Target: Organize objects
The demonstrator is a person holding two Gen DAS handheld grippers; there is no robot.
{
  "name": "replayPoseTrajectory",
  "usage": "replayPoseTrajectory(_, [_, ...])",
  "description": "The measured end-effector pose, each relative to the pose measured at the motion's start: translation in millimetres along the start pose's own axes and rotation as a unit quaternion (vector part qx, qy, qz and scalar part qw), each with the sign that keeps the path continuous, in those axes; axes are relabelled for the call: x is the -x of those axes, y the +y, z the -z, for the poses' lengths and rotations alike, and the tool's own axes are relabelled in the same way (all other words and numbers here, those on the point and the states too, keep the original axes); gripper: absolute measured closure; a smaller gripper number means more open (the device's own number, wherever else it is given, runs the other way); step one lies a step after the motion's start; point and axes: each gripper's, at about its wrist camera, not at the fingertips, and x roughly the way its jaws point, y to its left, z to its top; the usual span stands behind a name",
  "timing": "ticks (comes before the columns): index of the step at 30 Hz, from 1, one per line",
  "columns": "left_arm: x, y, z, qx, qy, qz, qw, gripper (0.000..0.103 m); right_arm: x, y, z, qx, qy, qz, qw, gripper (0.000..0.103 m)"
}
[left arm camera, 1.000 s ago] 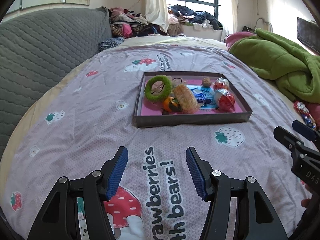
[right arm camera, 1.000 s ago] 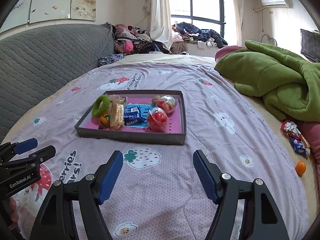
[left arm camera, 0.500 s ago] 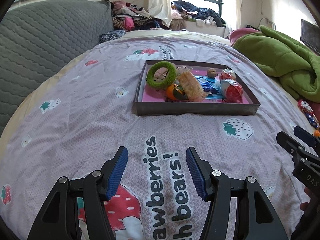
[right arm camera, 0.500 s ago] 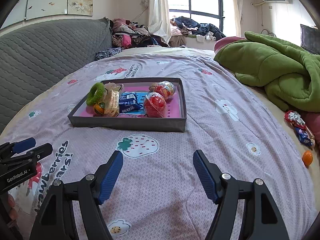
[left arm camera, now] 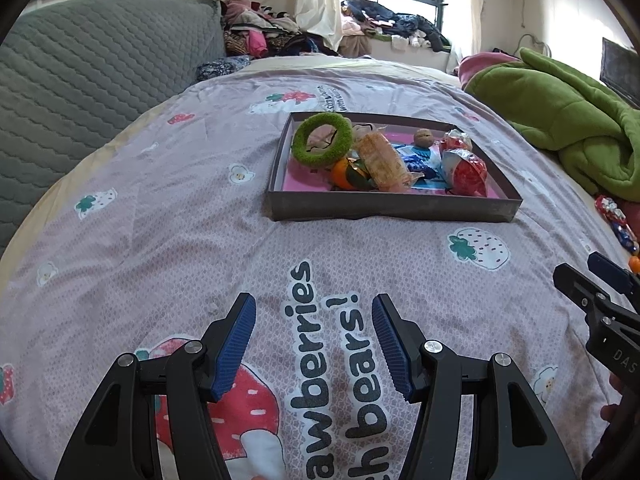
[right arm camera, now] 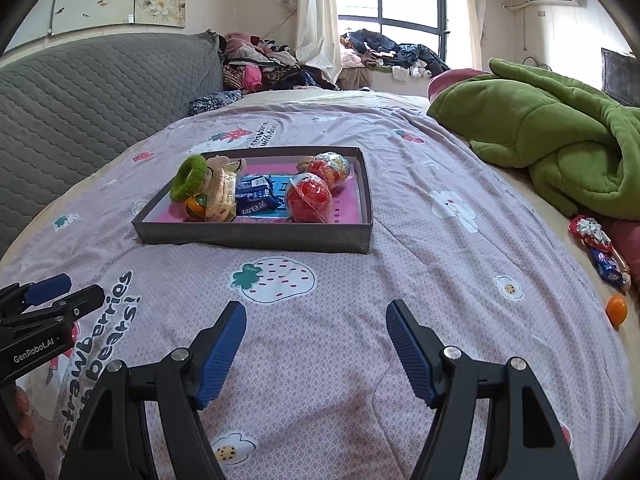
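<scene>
Grey cardboard tray point(right arm camera: 256, 236) sits on the lilac bedspread point(right arm camera: 400, 264), larger in both views than a second ago: I have moved both tools nearer to it. Left gripper point(left arm camera: 313, 340) and right gripper point(right arm camera: 314, 354) have their jaws spread, nothing held. Tray already carries a green ring point(left arm camera: 322, 140), snack packets and two red foil balls. Loose items lie well apart at my right: small orange point(right arm camera: 616, 310) and wrapped sweets point(right arm camera: 596, 248). Judgement: those come next; right side is closest.
</scene>
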Motion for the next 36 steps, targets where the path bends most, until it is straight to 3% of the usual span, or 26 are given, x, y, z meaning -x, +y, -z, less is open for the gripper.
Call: replayPoseTrajectory(36, [-16, 8, 3, 0.000, 0.013, -0.009, 0.9999, 0.041, 0, -1, 5, -0.004, -0.003, -0.002, 1.000, 0.031])
